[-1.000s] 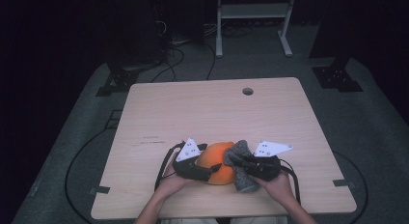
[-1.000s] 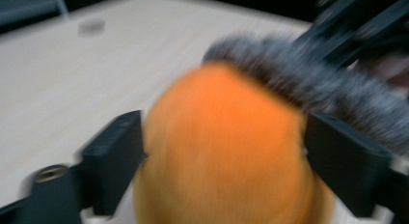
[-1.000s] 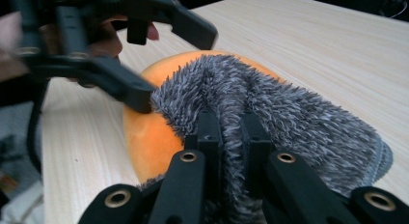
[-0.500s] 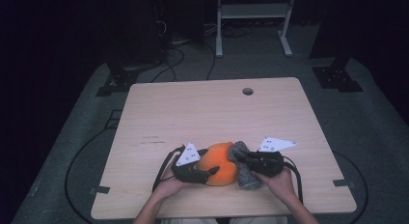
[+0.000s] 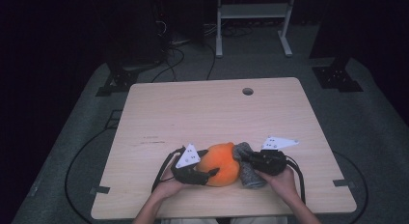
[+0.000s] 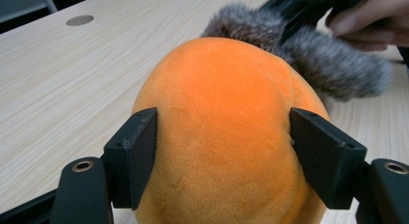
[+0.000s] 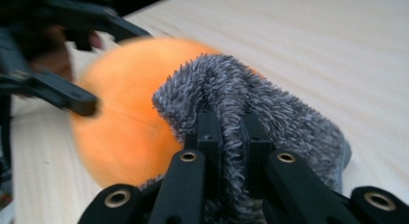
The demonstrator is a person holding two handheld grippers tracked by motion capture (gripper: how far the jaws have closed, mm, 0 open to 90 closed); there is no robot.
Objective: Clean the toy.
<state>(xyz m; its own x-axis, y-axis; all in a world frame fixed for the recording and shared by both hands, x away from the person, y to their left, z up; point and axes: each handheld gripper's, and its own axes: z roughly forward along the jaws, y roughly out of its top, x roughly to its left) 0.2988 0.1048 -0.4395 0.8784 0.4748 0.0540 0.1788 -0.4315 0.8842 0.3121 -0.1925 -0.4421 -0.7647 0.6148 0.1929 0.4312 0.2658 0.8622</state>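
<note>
Pale wood grain runs under everything I am working on, a light table [image 5: 202, 113] with darkness around it. My left gripper [image 6: 222, 151] has just been closing its jaws and now clasps the orange plush ball [image 6: 226, 137] across its width, one black pad on each flank, the pile bulging slightly between them. I judge that grip is there to anchor the ball while the other tool works. My right gripper [image 7: 231, 127] stands narrow, pinched hard on a fold of the grey furry cloth [image 7: 289, 122], which drapes against the far side of the ball from the left gripper's point of view. Held by a ridge like that, the cloth can be pulled away from or over the ball; which of the two I cannot tell. In the high view the ball [image 5: 221, 163] sits near the table's near edge, roughly central, with the left gripper [image 5: 205, 175] touching it on one side and the cloth [image 5: 248, 168] and right gripper [image 5: 248, 159] just beside it on the other. Well beyond the ball a round cable hole [image 5: 248, 91] pierces the tabletop. Past the table lie grey carpet, loose cables and the legs of a white frame [image 5: 253, 21] in the dark.
</note>
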